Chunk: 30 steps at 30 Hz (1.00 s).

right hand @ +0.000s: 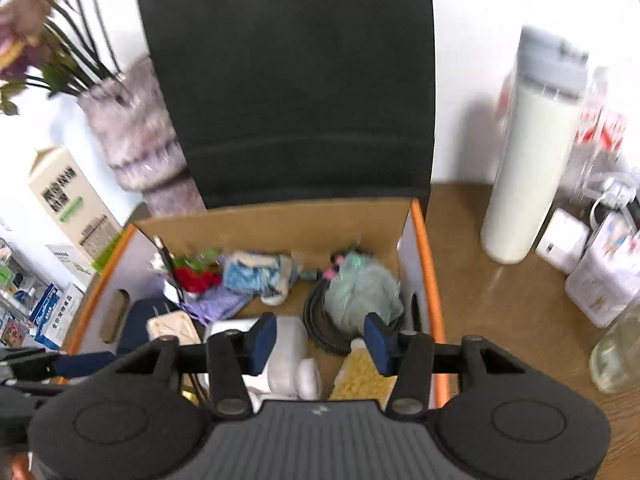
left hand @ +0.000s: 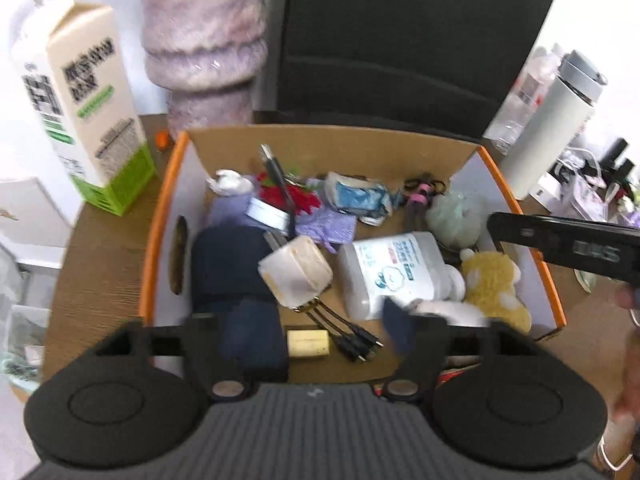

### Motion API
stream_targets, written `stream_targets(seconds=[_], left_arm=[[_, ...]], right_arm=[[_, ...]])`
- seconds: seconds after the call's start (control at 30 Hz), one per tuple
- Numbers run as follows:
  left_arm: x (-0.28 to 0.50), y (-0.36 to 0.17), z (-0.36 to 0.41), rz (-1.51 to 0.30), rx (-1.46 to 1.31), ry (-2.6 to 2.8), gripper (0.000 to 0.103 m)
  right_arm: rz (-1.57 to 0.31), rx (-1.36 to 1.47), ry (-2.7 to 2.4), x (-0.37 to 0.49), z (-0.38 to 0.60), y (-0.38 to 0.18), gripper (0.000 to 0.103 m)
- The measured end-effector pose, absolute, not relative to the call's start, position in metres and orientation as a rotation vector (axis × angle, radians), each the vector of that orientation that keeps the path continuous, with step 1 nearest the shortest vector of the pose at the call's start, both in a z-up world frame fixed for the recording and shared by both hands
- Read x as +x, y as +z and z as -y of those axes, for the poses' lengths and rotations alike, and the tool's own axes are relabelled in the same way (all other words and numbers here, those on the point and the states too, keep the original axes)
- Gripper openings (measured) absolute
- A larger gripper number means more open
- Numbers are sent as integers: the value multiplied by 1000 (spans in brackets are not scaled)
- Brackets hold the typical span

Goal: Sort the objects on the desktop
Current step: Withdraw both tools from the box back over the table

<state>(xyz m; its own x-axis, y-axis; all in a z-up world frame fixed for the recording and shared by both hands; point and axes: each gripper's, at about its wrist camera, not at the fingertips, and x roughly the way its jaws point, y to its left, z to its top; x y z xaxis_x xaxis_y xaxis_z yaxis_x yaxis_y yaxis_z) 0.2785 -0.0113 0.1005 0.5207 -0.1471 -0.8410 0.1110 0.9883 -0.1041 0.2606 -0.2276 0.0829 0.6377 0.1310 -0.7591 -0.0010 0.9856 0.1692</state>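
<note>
An orange-rimmed cardboard box (left hand: 160, 216) on the wooden desk holds many small things: a white bottle (left hand: 392, 272), a yellow plush (left hand: 496, 288), a beige charger block (left hand: 296, 272), a dark blue pouch (left hand: 228, 264), black cables (left hand: 352, 336), a pale green plush (left hand: 456, 216). My left gripper (left hand: 324, 332) hovers open and empty over the box's near edge. My right gripper (right hand: 320, 340) is open and empty above the box (right hand: 428, 264), over the white bottle (right hand: 288, 356) and yellow plush (right hand: 364, 376). Its body shows at the right of the left wrist view (left hand: 560, 244).
A milk carton (left hand: 88, 120) stands left of the box, beside a purple vase (left hand: 204, 40). A black monitor (right hand: 292, 80) rises behind the box. A white thermos (right hand: 532, 160), white adapters (right hand: 564, 240) and bottles stand on the desk (right hand: 500, 320) to the right.
</note>
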Motion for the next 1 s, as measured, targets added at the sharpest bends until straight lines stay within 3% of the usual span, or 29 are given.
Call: stream_targets(seconds=[0.07,0.33,0.67,1.0], left_arm=[[271,107,13,-985,-28,-126,98],[217,116,17,-849,-12,-51,103],[93,67,13,-733,-60,-70,103],[-4,18,8,-741,-46,-75,103]], right_arm=[[-849,130,68,253,225,96,52],[-705,72,50,190,220,106,79],[-563,122,34,56,210,47,81],[-580,60,59,-28,201,-9,80]])
